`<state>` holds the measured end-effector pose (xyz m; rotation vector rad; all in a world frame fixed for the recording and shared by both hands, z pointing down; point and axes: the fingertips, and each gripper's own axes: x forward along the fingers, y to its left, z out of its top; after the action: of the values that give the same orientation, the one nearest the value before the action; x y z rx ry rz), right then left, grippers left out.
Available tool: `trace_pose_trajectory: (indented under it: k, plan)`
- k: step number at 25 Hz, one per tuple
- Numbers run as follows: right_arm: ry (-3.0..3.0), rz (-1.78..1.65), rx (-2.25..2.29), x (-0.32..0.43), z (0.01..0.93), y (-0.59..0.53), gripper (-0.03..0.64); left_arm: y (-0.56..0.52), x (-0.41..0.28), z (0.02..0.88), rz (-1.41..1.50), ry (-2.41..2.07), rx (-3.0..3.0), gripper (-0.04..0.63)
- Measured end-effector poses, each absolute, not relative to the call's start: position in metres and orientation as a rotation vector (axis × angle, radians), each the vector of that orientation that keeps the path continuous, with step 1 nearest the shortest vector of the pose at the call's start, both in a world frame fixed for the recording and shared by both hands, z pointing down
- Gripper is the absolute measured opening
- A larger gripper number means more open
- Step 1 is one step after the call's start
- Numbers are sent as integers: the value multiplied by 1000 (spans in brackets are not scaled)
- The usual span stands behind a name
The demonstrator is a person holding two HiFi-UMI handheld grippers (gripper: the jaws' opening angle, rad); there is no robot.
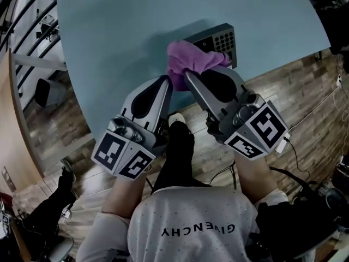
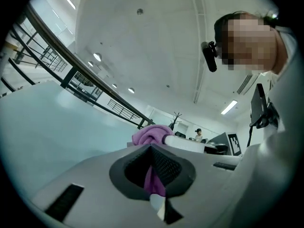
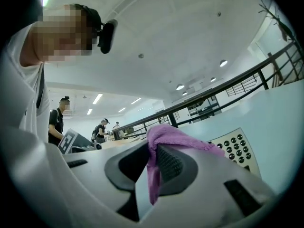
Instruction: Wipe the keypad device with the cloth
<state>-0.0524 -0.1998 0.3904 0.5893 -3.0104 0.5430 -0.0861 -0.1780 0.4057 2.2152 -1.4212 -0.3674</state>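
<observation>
1. Grey shells all round: the left gripper (image 1: 166, 82) and the right gripper (image 1: 188, 75) each taper to a narrow tip, with a black oval recess on top.
2. Behind them sit black-and-white square markers, on the left cube (image 1: 122, 154) and the right cube (image 1: 257, 131).
3. The person wears a white short-sleeved T-shirt (image 1: 191, 212), finely dotted, with dark lettering across it.
4. Below are dark trousers (image 1: 177, 157) and a pale-toed shoe (image 1: 175, 118).
5. A black camera (image 3: 107, 36) rides at the head.
</observation>
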Motion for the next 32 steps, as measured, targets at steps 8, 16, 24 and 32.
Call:
trace_pose_trajectory:
  k: [8,16,24,32]
  plan:
    - [-2984,498,681,-42,408,-225,52,-186,-92,425,-387,-1417,2188,-1]
    - [-2931,462,836,10,425,-253,52,-196,-76,448,-410,-1412,2180,0]
    - [-2872,500,1018,53,412,-291,52,-202,-66,438,-379,-1400,2149,0]
    - [-2795,544,1076,57,411,-294,52,-193,-70,430,-354,-1353,2171,0]
